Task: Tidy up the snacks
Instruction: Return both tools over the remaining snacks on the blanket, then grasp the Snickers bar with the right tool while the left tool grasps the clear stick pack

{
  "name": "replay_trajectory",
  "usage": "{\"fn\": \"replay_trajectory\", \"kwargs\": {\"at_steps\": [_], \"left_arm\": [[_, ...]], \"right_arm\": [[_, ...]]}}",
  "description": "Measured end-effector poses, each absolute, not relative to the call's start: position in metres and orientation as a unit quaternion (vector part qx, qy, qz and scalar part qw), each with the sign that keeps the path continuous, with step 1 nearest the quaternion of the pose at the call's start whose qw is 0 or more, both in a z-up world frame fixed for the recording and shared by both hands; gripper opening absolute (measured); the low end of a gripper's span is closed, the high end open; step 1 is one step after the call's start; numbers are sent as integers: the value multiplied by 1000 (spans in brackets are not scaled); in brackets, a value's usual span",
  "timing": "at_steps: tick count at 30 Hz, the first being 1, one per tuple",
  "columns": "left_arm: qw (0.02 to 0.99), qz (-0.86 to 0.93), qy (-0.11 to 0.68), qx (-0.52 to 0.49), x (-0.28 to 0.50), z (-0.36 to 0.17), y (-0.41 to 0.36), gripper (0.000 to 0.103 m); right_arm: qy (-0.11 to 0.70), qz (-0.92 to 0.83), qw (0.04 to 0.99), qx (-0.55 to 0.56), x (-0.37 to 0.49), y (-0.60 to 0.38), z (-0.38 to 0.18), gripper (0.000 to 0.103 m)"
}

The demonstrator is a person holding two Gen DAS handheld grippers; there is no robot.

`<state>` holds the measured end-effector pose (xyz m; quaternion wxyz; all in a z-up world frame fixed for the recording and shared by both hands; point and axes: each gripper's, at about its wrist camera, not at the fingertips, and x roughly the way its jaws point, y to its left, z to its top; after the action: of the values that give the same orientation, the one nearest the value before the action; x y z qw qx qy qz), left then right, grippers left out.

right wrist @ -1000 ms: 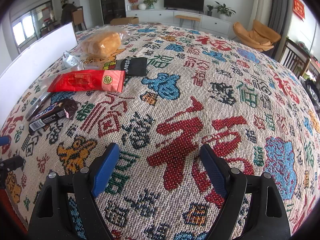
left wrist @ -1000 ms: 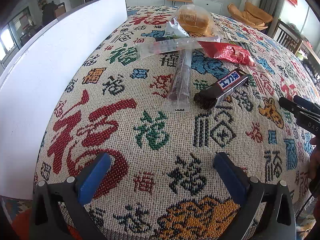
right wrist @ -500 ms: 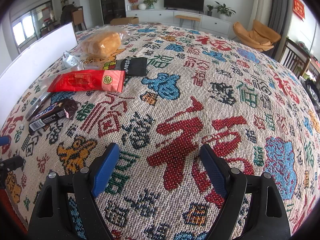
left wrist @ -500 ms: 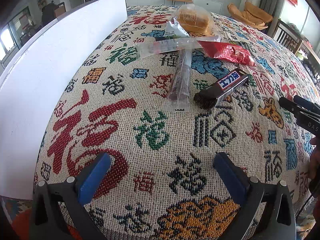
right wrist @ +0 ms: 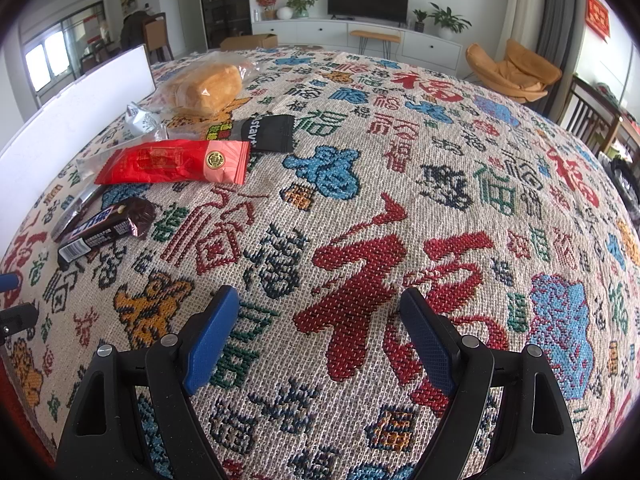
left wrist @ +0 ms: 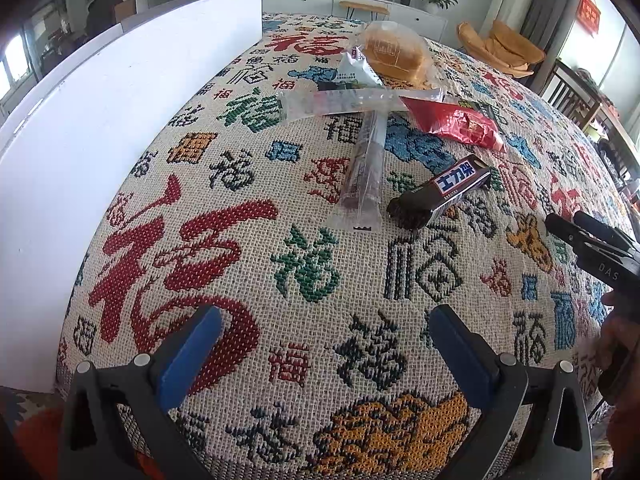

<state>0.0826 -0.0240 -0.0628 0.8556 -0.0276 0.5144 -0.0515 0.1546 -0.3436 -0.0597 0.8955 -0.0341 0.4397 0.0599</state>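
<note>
Snacks lie in a loose cluster on the patterned tablecloth (left wrist: 312, 264). A dark chocolate bar (left wrist: 444, 192) (right wrist: 104, 232) is nearest. Beside it lie a clear long packet (left wrist: 364, 172), a second clear packet (left wrist: 348, 102) across it, a red packet (left wrist: 460, 124) (right wrist: 172, 162), a black packet (right wrist: 268, 132), a small silver packet (left wrist: 356, 70) (right wrist: 140, 118) and a bagged bread loaf (left wrist: 394, 54) (right wrist: 204, 88). My left gripper (left wrist: 320, 344) is open and empty, short of the cluster. My right gripper (right wrist: 320, 336) is open and empty, to the right of the snacks.
A tall white board (left wrist: 100, 120) (right wrist: 68, 120) stands along the left side of the table. The right gripper's body (left wrist: 596, 248) shows at the right edge of the left wrist view. Chairs (right wrist: 512, 72) and a TV cabinet (right wrist: 360, 38) stand beyond the table.
</note>
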Motion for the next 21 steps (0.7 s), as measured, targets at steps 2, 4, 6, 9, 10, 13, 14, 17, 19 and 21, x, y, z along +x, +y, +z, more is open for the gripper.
{"fn": "replay_trajectory", "kwargs": {"at_steps": [2,4,6,9,10,13,14,17,19,21], "left_arm": [[855,-52,516,-26,83,-63,-25,103],[854,-51,517,-23,84,-64,-26,103],[853,-49,519,-16,84,-64,-28,103],[852,-46,521,-8,85,-66,-31,103],[852,-46,522,-7,85,-66,-31,103],[852,-46,522,-5,85,-66,-31,103],[852,-46,521,-5,84,-66,-31,103],[854,-52,517,-21,84,-64,-27,103],[859,-65,506,-51,82,-59,-19,103],[865,-69,492,-75,79,-53,-11,103]], "right_arm": [[440,60,896,-34,155,-344,-60,85],[440,60,895,-34,155,-344,-60,85],[440,60,895,-34,155,-344,-60,85],[440,60,895,-34,154,-344,-60,85],[440,60,895,-34,155,-344,-60,85],[440,60,896,-34,155,-344,-60,85],[440,60,895,-34,154,-344,-60,85],[440,60,896,-34,155,-343,-60,85],[440,60,895,-34,154,-343,-60,85],[440,60,895,-33,154,-343,-60,85]]}}
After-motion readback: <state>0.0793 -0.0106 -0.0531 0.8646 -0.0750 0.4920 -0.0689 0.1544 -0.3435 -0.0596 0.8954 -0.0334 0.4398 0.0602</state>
